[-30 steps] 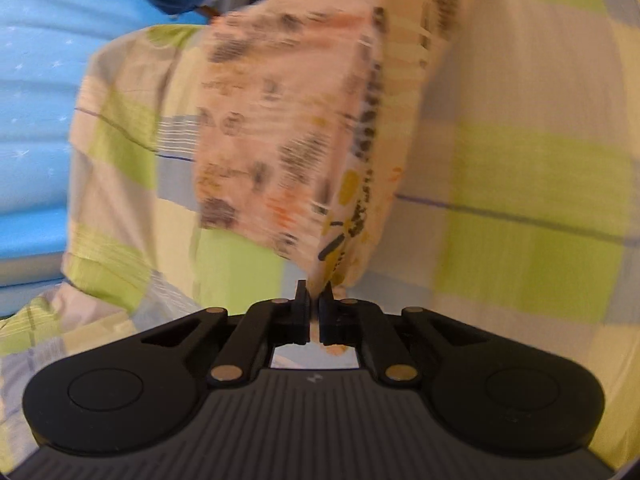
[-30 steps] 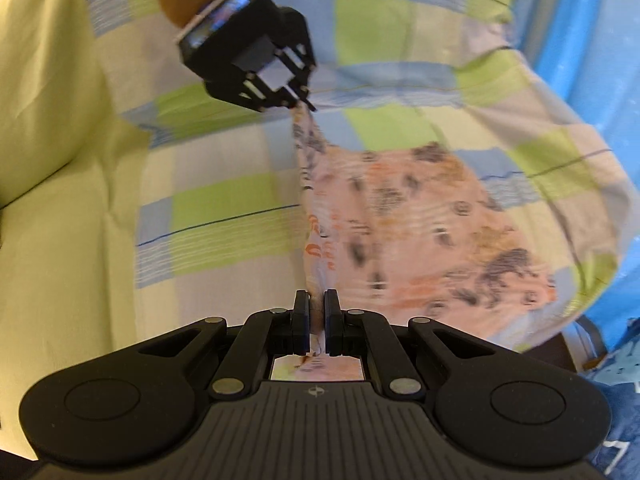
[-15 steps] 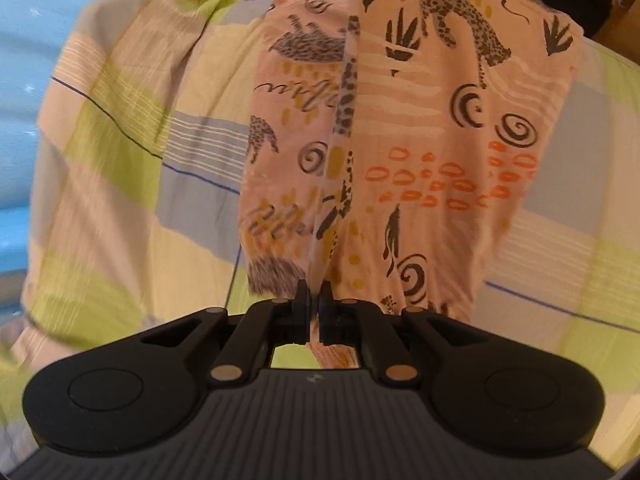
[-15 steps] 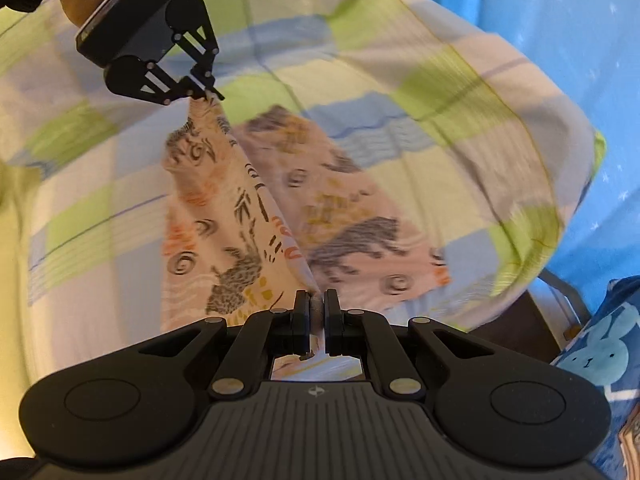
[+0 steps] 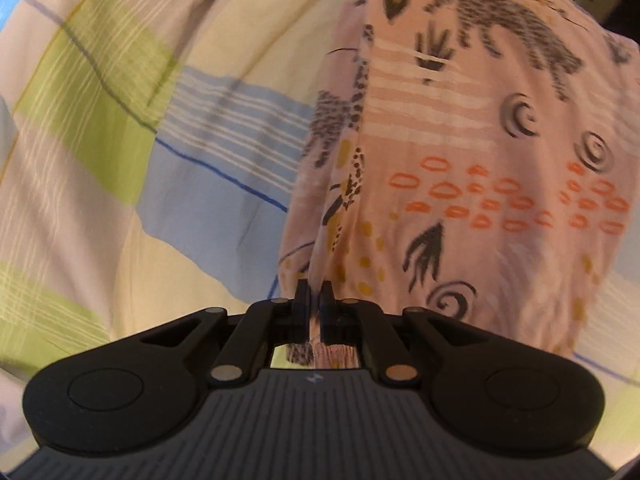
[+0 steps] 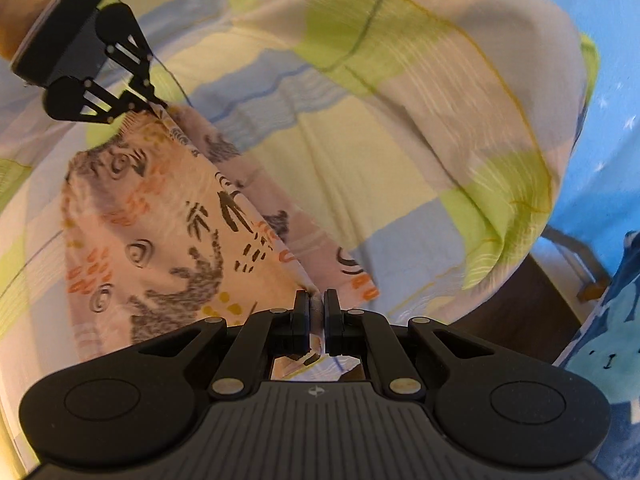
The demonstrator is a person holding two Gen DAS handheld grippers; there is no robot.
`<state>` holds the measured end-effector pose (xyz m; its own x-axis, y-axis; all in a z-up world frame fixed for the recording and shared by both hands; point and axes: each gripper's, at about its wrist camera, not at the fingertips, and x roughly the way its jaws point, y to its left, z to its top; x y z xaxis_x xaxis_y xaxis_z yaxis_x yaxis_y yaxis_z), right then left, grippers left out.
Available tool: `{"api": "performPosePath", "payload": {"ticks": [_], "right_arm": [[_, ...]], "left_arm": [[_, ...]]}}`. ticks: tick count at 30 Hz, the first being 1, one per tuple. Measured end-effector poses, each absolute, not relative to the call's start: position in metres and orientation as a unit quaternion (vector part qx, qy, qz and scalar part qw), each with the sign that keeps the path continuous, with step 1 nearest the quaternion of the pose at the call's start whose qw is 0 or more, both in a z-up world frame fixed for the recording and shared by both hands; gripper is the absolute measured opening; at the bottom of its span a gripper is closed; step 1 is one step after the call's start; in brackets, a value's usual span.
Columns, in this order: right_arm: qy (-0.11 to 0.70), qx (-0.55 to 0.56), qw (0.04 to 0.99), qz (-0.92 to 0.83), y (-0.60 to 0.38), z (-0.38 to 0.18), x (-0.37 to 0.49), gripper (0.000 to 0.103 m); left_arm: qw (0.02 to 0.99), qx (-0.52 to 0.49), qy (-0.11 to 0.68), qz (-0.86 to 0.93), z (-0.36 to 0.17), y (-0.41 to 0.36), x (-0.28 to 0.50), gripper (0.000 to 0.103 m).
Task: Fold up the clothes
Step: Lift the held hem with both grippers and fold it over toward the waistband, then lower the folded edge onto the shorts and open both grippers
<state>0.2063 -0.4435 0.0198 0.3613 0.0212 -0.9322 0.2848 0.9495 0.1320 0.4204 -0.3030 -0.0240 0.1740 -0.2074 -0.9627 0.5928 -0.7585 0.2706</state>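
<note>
A pink garment (image 5: 480, 168) printed with leopards, spirals and orange ovals hangs between both grippers above the bed. My left gripper (image 5: 315, 294) is shut on one corner of it, with cloth bunched between the fingers. My right gripper (image 6: 317, 304) is shut on another corner of the pink garment (image 6: 160, 216). In the right wrist view the left gripper (image 6: 158, 106) appears at the upper left, held by a hand, pinching the far end of the same edge. The cloth drapes down in two layers, one side folded over the other.
A checked bedspread (image 5: 120, 152) in green, blue and cream covers the bed (image 6: 400, 128) beneath the garment. At the right, the bed's corner drops to a dark floor (image 6: 528, 312). A blue wall (image 6: 608, 40) and blue patterned fabric (image 6: 616, 320) lie beyond it.
Both grippers kept their hold and swung the garment across the bed. The left gripper moved farther to the upper left in the right wrist view, and the cloth hangs closer to the cameras.
</note>
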Motion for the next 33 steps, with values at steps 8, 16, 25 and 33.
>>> {"api": "performPosePath", "payload": {"ticks": [8,16,25,33], "right_arm": [[0.577,0.161,0.796,-0.09,-0.456,-0.018,0.216,0.01],[0.578,0.193,0.788,-0.09,-0.453,-0.024,0.214,0.016],[0.576,0.194,0.789,-0.094,-0.453,-0.026,0.216,0.016],[0.56,0.197,0.796,-0.117,-0.461,-0.007,0.208,0.006]], "left_arm": [[0.418,0.644,0.202,-0.607,-0.014,-0.296,0.445,0.03],[0.53,0.531,0.353,-0.559,0.006,-0.284,0.497,0.03],[0.545,0.45,0.468,-0.531,-0.004,-0.291,0.514,0.01],[0.566,0.439,0.44,-0.541,0.017,-0.291,0.516,0.007]]}}
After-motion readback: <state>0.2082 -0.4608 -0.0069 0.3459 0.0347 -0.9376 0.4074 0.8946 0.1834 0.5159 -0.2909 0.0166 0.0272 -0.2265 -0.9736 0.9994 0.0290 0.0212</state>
